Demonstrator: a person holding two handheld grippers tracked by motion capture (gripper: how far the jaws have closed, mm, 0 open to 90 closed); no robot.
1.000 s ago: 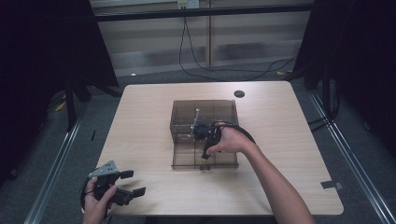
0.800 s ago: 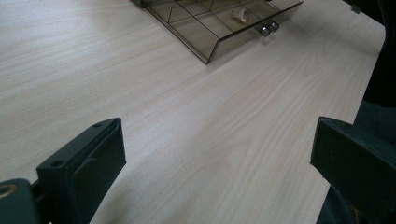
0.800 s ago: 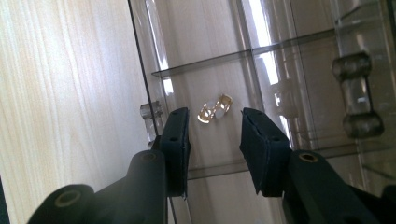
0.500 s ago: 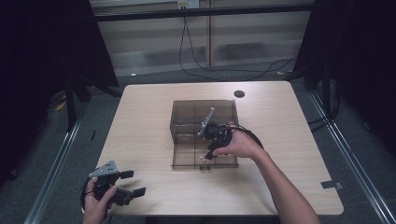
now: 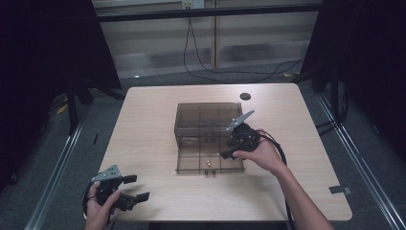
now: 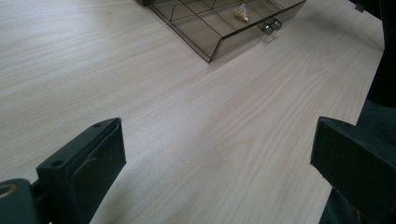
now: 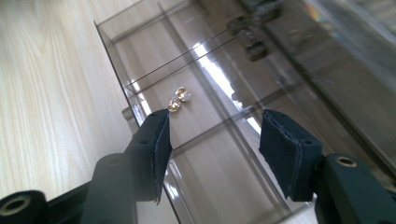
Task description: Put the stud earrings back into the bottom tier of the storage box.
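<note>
Fingers spread wide on both tools: right gripper (image 5: 225, 154), held in the person's right hand (image 5: 261, 152), hangs w/ its two black jaws parted over the pulled-out drawer (image 5: 191, 165) of a smoky transparent plastic organiser box (image 5: 206, 117), nothing between the pads (image 7: 159, 140). Left gripper (image 5: 139, 188), in the left hand (image 5: 98, 211) at the near-left corner of the pale wood-grain table (image 5: 143, 124), is likewise agape, jaws well apart above bare tabletop & gripping nothing.

Box sits mid-table, drawer drawn out toward the person's side; thin dividers split the tray into compartments. Small gold-coloured metal pieces (image 7: 180, 99) lie in one compartment near the drawer's front wall, beside the two little knobs (image 6: 271, 26); from the right gripper view they rest just beyond the jaw tips, not touched. High view puts them at approx. centre-front of the drawer (image 5: 208, 163), left of the right gripper. Exact shape of the pieces too small to tell.

Grey three-cornered plate (image 5: 240, 120) on the right gripper tilts up over the box's right edge. Small black round disc (image 5: 245, 96) lies on the table beyond the box, toward the far edge. Black cables (image 5: 210, 62) trail across the floor behind the table.
</note>
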